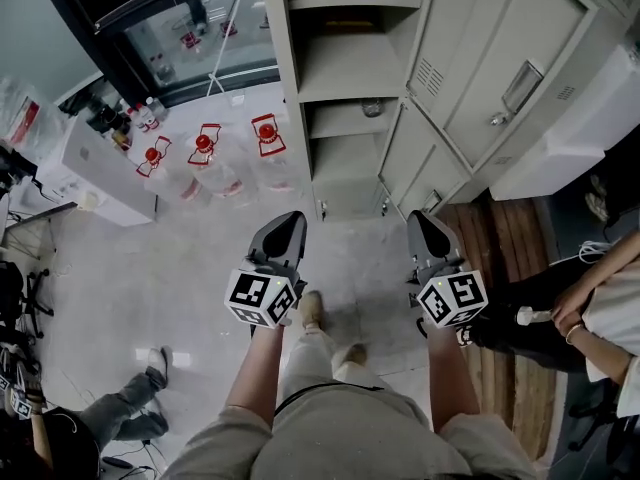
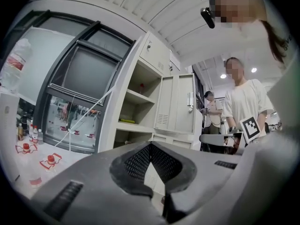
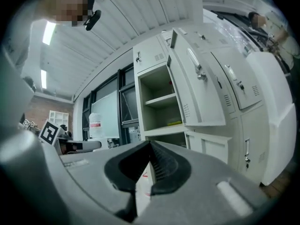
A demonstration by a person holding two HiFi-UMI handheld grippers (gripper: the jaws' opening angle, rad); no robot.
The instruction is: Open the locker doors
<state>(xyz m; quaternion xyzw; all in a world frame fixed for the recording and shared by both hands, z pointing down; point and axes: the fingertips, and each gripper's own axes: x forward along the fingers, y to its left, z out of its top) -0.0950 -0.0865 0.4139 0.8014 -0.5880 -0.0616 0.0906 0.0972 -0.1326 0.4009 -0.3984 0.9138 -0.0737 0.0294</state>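
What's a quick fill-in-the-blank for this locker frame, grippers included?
1. The left gripper and right gripper both have their jaws ____, holding nothing.
2. The locker door ahead of the right gripper stands ____.
3. The water jugs on the floor have ____ caps.
4. In the head view, the water jugs stand to the ____ of the locker shelves.

Missing words: shut; open; red; left.
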